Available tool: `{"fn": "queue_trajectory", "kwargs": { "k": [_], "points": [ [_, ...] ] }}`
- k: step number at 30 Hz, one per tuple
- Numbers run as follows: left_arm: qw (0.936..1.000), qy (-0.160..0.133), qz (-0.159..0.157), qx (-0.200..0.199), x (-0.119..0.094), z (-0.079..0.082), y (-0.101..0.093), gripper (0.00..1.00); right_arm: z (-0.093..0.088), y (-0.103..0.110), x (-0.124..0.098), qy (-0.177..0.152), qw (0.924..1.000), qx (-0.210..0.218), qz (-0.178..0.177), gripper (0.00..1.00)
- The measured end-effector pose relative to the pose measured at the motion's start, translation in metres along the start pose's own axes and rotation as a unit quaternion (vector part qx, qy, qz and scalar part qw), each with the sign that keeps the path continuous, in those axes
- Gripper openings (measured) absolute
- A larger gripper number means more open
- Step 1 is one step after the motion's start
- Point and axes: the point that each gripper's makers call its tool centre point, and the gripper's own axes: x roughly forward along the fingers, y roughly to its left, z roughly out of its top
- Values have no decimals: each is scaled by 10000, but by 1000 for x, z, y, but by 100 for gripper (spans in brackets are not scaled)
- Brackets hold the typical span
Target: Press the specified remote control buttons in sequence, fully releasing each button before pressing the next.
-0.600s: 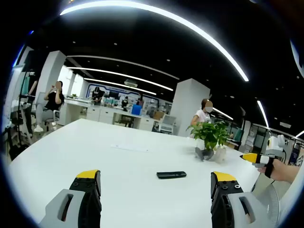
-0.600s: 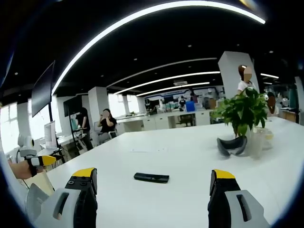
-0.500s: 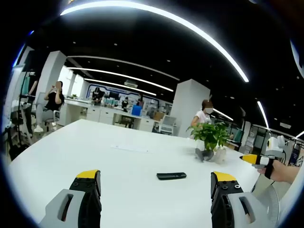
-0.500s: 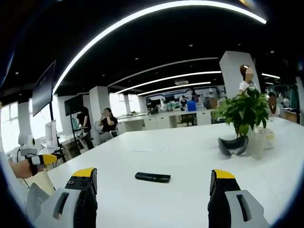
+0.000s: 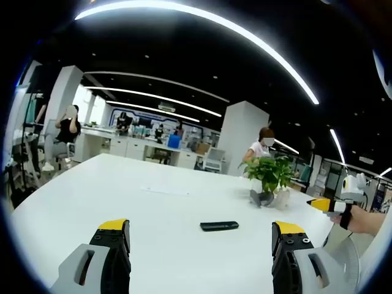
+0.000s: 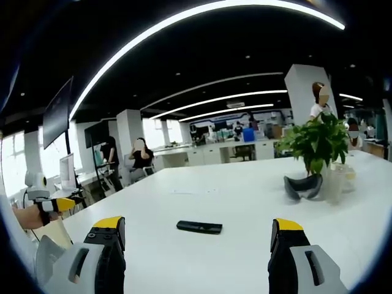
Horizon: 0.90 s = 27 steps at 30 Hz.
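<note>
A broad white table (image 5: 92, 202) (image 6: 245, 190) stretches across an open-plan office, where a potted plant (image 5: 269, 174) (image 6: 315, 144) stands beside a dark curved object (image 6: 301, 187) toward the far side. Both tongs hover above the near edge with jaws spread wide and nothing between them: the left gripper (image 5: 199, 242) in the left gripper view and the right gripper (image 6: 196, 242) in the right gripper view. The slim black remote control (image 5: 219, 226) (image 6: 199, 227) lies flat on the tabletop, ahead of both pairs of jaws and well apart from them.
</note>
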Motion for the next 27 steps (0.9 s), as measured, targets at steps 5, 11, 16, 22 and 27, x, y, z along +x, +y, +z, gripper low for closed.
{"fn": "queue_trajectory", "kwargs": {
  "k": [5,11,16,22,27],
  "points": [
    [10000,13,-29,26,1,0,-2,100,2,2,1,-10,10000,-9,26,99],
    [10000,6,-18,34,-1,-1,-3,100,3,5,0,-1,10000,-49,41,99],
    [10000,0,-10,-50,-2,-5,-3,100,3,3,-7,-33,10000,-39,-27,99],
    [9999,97,-71,-63,1,-11,-7,100,-5,-4,-14,37,9999,11,-167,99],
    [9998,161,-124,-53,6,-14,-10,100,-9,-8,-16,101,9997,26,-239,99]
  ]
}}
